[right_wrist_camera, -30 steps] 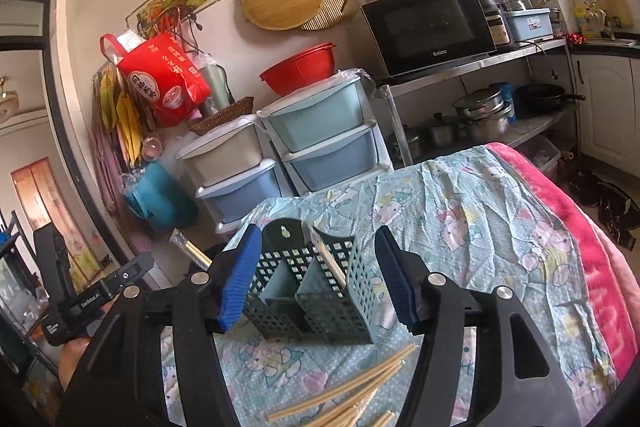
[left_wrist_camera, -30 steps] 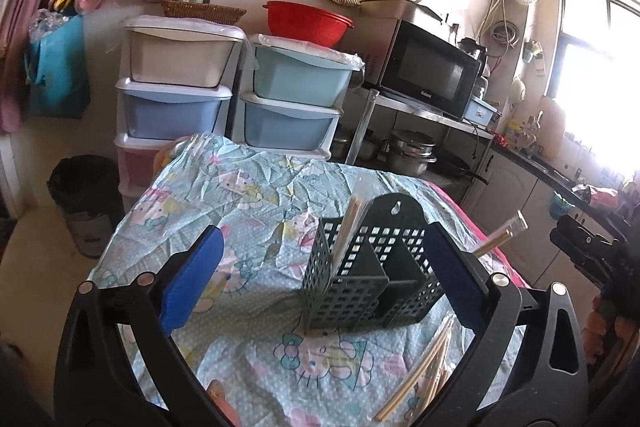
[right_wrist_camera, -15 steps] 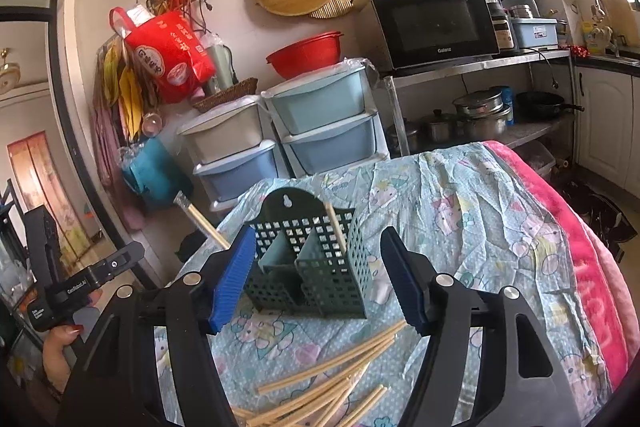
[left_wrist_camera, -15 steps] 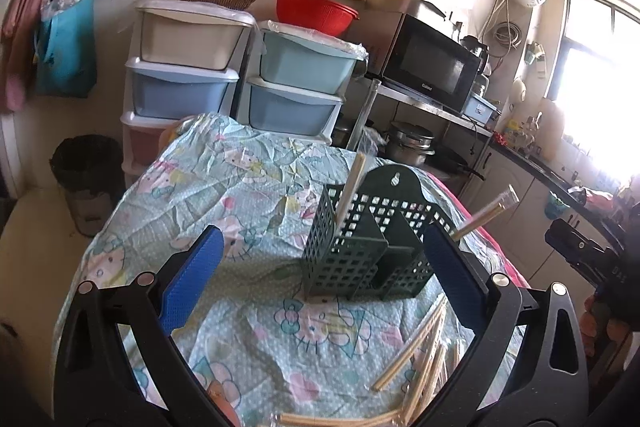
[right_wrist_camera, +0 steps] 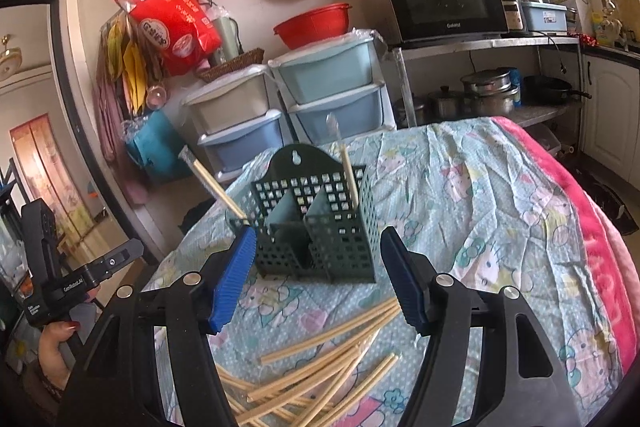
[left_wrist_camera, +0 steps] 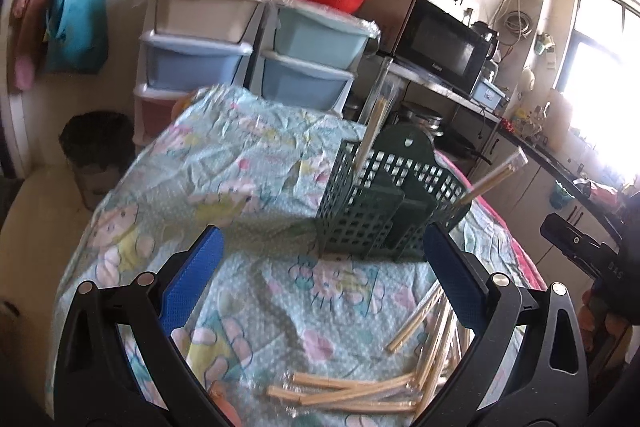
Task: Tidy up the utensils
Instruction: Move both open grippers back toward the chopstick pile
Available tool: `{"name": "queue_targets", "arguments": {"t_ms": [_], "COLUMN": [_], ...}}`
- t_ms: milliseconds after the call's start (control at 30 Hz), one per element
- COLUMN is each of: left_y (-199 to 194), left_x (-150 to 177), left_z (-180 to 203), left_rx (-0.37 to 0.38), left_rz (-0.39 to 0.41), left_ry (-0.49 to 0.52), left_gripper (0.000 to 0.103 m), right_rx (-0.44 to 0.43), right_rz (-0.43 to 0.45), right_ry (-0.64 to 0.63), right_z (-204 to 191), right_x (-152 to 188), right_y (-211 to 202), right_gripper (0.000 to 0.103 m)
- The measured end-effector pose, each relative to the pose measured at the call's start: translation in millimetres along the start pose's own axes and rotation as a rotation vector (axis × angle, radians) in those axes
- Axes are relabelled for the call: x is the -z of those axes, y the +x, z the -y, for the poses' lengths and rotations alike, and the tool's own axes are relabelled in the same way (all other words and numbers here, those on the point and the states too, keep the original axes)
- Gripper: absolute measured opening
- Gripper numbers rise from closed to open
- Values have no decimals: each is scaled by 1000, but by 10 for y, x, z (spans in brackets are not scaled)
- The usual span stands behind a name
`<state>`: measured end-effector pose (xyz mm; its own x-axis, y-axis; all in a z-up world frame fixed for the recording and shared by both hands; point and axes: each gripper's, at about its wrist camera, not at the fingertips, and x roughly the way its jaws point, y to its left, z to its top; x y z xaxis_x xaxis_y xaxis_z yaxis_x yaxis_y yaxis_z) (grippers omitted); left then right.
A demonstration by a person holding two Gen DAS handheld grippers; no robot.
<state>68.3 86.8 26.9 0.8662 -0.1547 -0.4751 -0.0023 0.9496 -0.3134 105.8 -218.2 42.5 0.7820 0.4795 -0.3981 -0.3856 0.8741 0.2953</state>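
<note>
With both claws empty, nothing gripped yet. Left gripper jaws spread wide, blue pads bare, hovering just short of the green holder. Right gripper jaws also apart, nothing between pads, also just short of the holder, from the other side. Loose chopsticks scattered in a crossed pile on the tablecloth, nearer than the holder and close below both claws; same pile low right in left view. Two wrapped chopstick pairs already standing in holder: one upright-ish in an outer compartment, another leaning out over the holder's far-side rim. Middle compartment apparently empty.

Handling guess: chopsticks light, stiff, thin, probably wood or bamboo, smooth and prone to rolling or slipping between pads; some in clear sleeves, so slicker still. Crossed pile means picking one may drag neighbours. Best hold likely mid-length or slightly toward one end on an outlying stick lying clear of the others, pads across the shaft. Holder light plastic, likely to tip or slide if bumped.
</note>
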Motion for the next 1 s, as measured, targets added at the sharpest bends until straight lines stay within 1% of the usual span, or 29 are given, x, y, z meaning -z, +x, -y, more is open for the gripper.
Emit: {"name": "queue_targets", "arguments": {"t_ms": [267,400,633,833,900,967,1000], "left_y": [6,14,23,63,76,94,97], "left_x": [258,324,555,759,835,893,929], "left_z": [-134,-163,-98,-30,-34,-58,-84], "left_rx": [-25,-16,4,25,28,25,26], "left_rz": [-69,-93,-144,-221,-249,-275,-288], "left_ry": [-17,-28,-20,-9,-12,-22,-39], "left_gripper": [92,92,92,92,89,82,80], "right_rx": [-3,-6,-6,-3,-1,1,3], "right_rz": [-64,-88,-111,-118,-117,-118,-119], "right_ry": [-4,-4,-7,-2,-2,2,4], "right_z": [-8,-17,-20,-1,8,23,32], "right_x": [159,226,293,317,320,325,330], "right_y": [108,139,153,150,142,138,139], "right_gripper": [62,62,62,62,62,62,62]}}
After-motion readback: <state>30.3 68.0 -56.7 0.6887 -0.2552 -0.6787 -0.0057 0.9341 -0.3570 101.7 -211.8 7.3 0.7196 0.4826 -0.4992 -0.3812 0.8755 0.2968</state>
